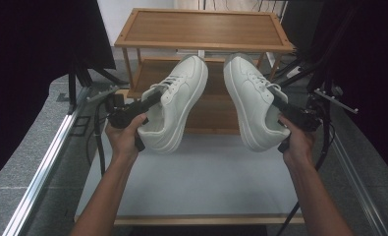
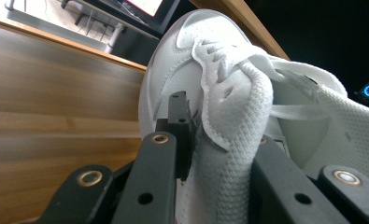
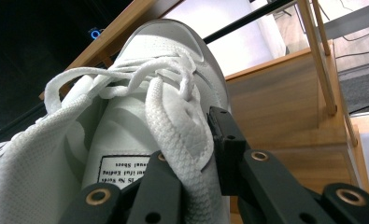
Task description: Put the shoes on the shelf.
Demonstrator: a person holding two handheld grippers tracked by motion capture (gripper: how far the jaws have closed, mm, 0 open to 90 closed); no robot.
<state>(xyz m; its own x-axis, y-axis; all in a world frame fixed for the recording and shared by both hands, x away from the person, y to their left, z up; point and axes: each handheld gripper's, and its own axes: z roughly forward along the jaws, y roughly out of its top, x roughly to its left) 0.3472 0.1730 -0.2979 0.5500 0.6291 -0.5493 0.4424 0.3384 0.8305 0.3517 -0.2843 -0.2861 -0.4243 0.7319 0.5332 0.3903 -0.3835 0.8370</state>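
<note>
Shoes: 2 white sneakers, both held in the air above the white table (image 1: 191,182), in front of the wooden rack (image 1: 201,29).
Left gripper (image 1: 150,101): jaws closed on the tongue and collar edge of the left sneaker (image 1: 177,105); in the left gripper view the padded tongue (image 2: 233,140) is pinched between the 2 black jaws.
Right gripper (image 1: 280,104): jaws closed on the right sneaker (image 1: 250,101) in the same way; the right gripper view shows its tongue (image 3: 182,140) squeezed between the jaws, with a printed label inside the shoe just beside it.
Long axis: each sneaker runs from heel near the hand to toe pointing away, toward the rack; the 2 toes lean in toward each other and the soles face outward and down.
Key relation: the rack's lower shelf (image 1: 211,113) lies straight ahead of both toes and a little below, so each shoe can go in toe first, the left hand (image 1: 125,135) serving the left half and the right hand (image 1: 297,142) the right.
Gap: the 2 sneakers are near each other at the toes but apart.
Likely next, as a judgement: forward and down onto a shelf.
</note>
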